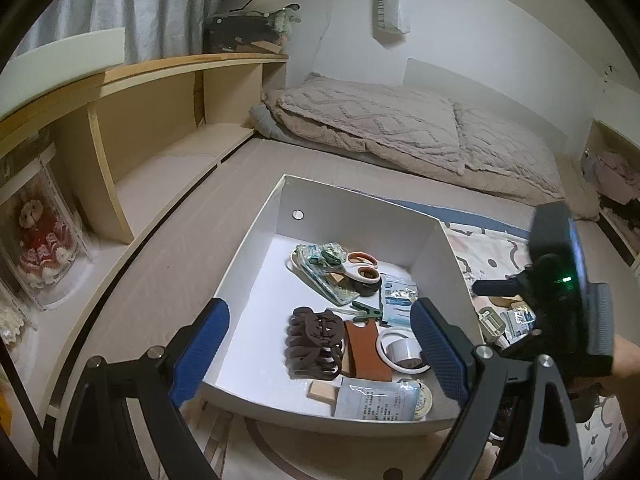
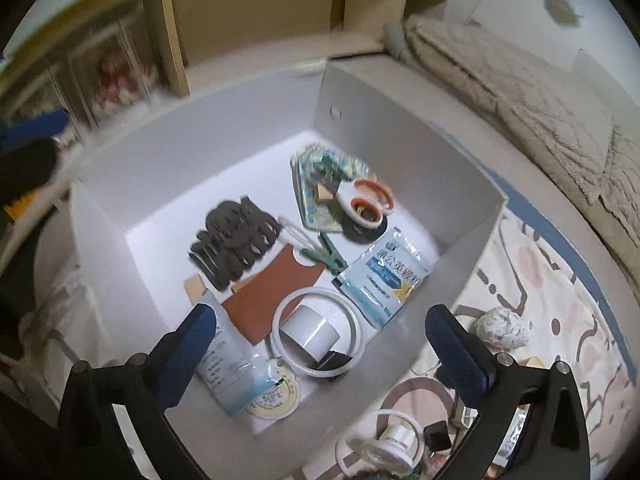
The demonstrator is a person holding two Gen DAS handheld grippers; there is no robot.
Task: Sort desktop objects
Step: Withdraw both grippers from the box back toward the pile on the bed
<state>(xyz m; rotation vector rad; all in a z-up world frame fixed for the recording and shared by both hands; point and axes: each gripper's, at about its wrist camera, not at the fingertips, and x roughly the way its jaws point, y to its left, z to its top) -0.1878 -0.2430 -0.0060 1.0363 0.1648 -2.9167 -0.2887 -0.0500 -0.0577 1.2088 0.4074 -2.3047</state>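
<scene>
- The right gripper (image 2: 320,344) hangs over the near corner of the white box (image 2: 400,144). Its blue fingers (image 2: 460,352) stand wide apart and hold nothing.
- Below the gap between them lie a white ring (image 2: 356,336) and a white tape roll (image 2: 308,330), both round and smooth, not touched by the pads.
- The left gripper (image 1: 316,348) is also spread wide and empty. One finger (image 1: 200,356) is outside the left wall of the box, the other inside, near the right wall.
- The box has thin, straight cardboard walls and an open top. The left half of its floor is bare, so there is free room there.
- In the box lie a brown toothed hair claw (image 2: 232,240), a flat brown leather piece (image 2: 272,292), a green clip (image 2: 328,254), glossy blue-white sachets (image 2: 384,276) and scissors (image 2: 368,204) with orange-white handles.
- The box stands on a bed, on a patterned sheet (image 2: 560,320).
- Outside its right wall, on the sheet, a crumpled paper ball (image 2: 504,326) and more small things lie close together.
- A fluffy beige blanket (image 1: 400,128) is folded well behind the box, and a wooden shelf (image 1: 160,96) runs along the left.
</scene>
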